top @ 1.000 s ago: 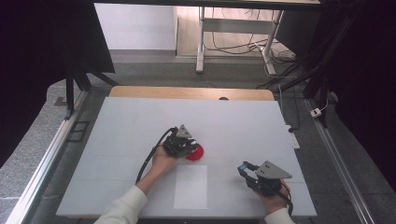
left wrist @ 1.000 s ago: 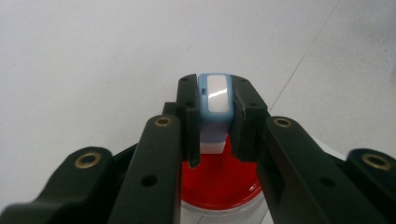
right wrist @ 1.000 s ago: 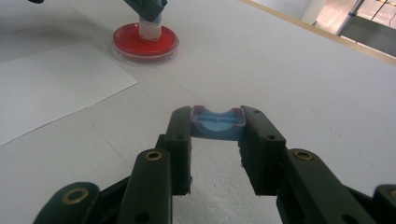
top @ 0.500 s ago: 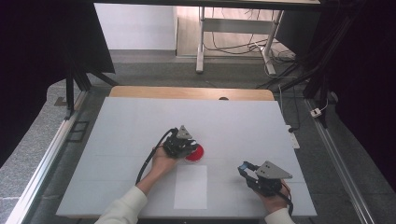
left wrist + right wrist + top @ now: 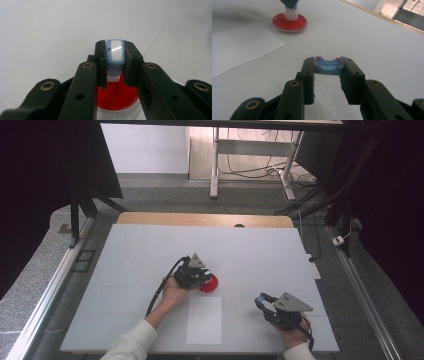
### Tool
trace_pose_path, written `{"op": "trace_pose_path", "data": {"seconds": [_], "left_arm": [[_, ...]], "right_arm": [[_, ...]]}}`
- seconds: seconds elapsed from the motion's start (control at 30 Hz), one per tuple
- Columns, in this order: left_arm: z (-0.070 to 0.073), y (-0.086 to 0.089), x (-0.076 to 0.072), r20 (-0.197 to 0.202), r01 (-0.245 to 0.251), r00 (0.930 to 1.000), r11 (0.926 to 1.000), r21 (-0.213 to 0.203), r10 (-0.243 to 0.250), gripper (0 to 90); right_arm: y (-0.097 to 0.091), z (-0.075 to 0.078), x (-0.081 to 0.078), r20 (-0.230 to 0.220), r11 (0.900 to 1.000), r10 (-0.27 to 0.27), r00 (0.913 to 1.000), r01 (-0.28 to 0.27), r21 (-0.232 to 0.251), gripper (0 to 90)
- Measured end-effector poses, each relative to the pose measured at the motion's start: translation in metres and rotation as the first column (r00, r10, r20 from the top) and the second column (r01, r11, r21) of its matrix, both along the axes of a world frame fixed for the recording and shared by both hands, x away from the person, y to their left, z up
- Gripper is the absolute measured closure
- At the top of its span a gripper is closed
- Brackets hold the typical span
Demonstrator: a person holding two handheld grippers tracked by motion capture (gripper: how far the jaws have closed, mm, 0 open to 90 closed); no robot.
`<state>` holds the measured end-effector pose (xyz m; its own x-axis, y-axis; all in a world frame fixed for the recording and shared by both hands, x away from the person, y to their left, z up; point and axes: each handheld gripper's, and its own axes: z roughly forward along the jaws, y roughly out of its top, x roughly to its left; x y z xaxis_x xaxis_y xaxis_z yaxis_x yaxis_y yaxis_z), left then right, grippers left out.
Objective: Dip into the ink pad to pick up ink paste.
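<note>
Left gripper [image 5: 115,72] clamped shut on a small blue-and-white stamp [image 5: 114,53], the jaws pressing its two sides, the stamp's white lower end set down on the red surface of a shallow round red dish [image 5: 117,98]. In the high view, left gripper [image 5: 200,279] over the left edge of that red dish [image 5: 210,285], near the middle of the white table [image 5: 150,250], the left hand [image 5: 172,292] behind it and a pale sleeve [image 5: 132,345] running to the bottom edge. Right gripper [image 5: 327,71] closed on a small blue cap [image 5: 328,65] with a pinkish rim, gripped by its two ends, hollow side up, just above the table. In the high view, right gripper [image 5: 262,301] near the table's front right, well apart from the dish. White sheet of paper [image 5: 204,319] flat on the table between the two hands, just in front of the dish. In the right gripper view, dish [image 5: 290,23] farther off at upper left, stamp [image 5: 291,13] standing on it, paper [image 5: 239,47] beside it. Light wooden strip [image 5: 205,219] along the table's far edge.
</note>
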<state>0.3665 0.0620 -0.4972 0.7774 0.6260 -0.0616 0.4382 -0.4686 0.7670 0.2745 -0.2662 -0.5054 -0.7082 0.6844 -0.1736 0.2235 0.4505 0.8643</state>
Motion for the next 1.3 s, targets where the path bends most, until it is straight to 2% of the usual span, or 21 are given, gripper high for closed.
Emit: {"op": "trace_pose_path", "data": {"seconds": [0.1, 0.17, 0.27, 0.4, 0.6, 0.7, 0.87, 1.3], "left_arm": [[0.009, 0.000, -0.003, 0.029, 0.000, 0.9996, 1.0000, -0.010, 0.000, 75.9], [0.013, 0.000, -0.006, 0.034, 0.005, 0.9994, 0.9998, -0.018, -0.004, 75.8], [0.014, -0.001, -0.007, 0.040, 0.012, 0.9991, 0.9999, -0.004, -0.012, 75.8], [0.012, -0.002, -0.006, 0.033, 0.013, 0.9994, 0.9998, 0.015, -0.014, 75.8], [0.009, 0.001, -0.003, 0.017, 0.003, 0.9998, 0.9998, 0.022, -0.004, 75.8], [0.007, 0.002, -0.002, 0.022, -0.008, 0.9997, 0.9992, 0.039, 0.007, 75.7], [0.005, 0.004, 0.000, 0.017, -0.013, 0.9998, 0.9996, 0.025, 0.013, 75.7], [-0.002, 0.003, 0.003, 0.001, -0.026, 0.9997, 0.9980, 0.058, 0.026, 75.7]], "right_arm": [[0.000, -0.001, 0.001, -0.003, 1.0000, -0.002, 1.0000, 0.002, 0.001, 65.1], [0.000, 0.000, 0.000, -0.001, 1.0000, -0.001, 1.0000, 0.001, -0.001, 65.1], [0.000, 0.000, 0.000, 0.003, 1.0000, -0.002, 1.0000, 0.002, -0.003, 65.1], [0.000, 0.000, 0.000, 0.003, 1.0000, -0.003, 1.0000, 0.003, -0.002, 65.1], [-0.002, 0.000, 0.000, 0.003, 1.0000, -0.007, 1.0000, 0.007, 0.002, 65.1], [-0.001, 0.000, 0.000, 0.003, 1.0000, -0.005, 1.0000, 0.005, 0.006, 65.1], [-0.001, 0.001, 0.000, 0.003, 1.0000, -0.006, 1.0000, 0.006, -0.002, 65.1], [-0.002, 0.001, 0.000, 0.006, 0.9999, -0.008, 1.0000, 0.008, 0.009, 65.0]]}}
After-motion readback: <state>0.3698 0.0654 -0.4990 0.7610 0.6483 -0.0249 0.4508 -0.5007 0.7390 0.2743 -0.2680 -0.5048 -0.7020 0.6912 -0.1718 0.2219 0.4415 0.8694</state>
